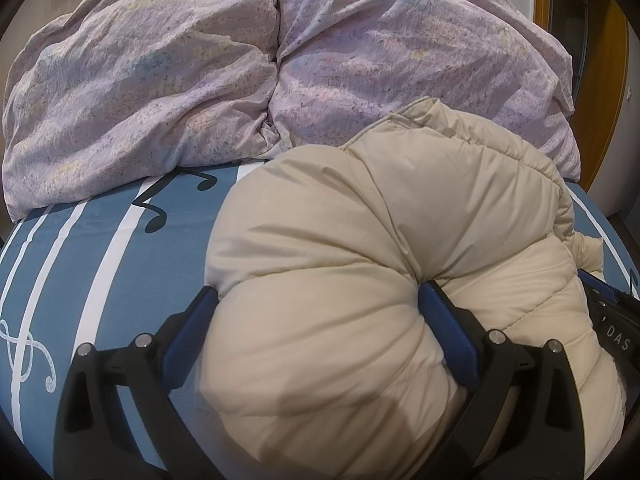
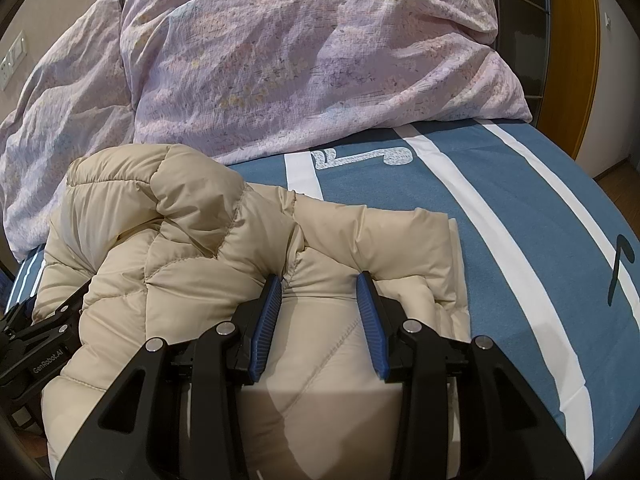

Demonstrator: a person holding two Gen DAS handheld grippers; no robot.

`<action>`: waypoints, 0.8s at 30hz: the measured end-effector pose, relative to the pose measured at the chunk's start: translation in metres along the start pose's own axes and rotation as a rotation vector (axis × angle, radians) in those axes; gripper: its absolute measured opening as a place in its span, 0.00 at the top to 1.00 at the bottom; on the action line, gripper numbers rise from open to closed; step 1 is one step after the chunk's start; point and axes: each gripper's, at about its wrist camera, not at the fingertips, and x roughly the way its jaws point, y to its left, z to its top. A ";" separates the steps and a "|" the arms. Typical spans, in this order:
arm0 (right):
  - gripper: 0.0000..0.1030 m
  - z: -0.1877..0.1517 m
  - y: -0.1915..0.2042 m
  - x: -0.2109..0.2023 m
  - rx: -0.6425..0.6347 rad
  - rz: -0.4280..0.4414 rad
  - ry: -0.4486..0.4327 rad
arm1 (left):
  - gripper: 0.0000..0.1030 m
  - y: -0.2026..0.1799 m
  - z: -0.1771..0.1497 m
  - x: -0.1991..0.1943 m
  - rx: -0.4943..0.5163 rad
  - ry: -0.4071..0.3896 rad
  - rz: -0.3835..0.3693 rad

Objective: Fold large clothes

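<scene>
Beige puffer jacket (image 1: 360,260) on the bed (image 1: 100,240): our left claw (image 1: 320,304) and right claw (image 2: 320,280) each clamp a puffy fold.

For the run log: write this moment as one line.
left gripper: shut on jacket | right gripper: shut on jacket | on bed sheet | duvet behind

The puffer jacket (image 1: 360,264) is plain beige with quilted seams. The bedsheet (image 2: 500,208) is blue with white stripes and with music notes in black and in white. The duvet (image 1: 160,80) is pale lilac with small flowers. The gripper pads (image 2: 266,322) are blue.
</scene>
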 end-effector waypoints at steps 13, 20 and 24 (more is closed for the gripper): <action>0.60 0.000 -0.002 0.000 0.005 0.005 0.002 | 0.02 0.001 -0.003 0.000 -0.014 0.003 -0.007; 0.59 0.001 0.000 -0.002 0.016 0.017 0.015 | 0.02 0.001 0.000 -0.005 -0.004 0.026 0.010; 0.48 -0.001 -0.004 -0.025 0.047 0.066 0.007 | 0.02 0.012 -0.008 -0.032 -0.031 0.036 -0.055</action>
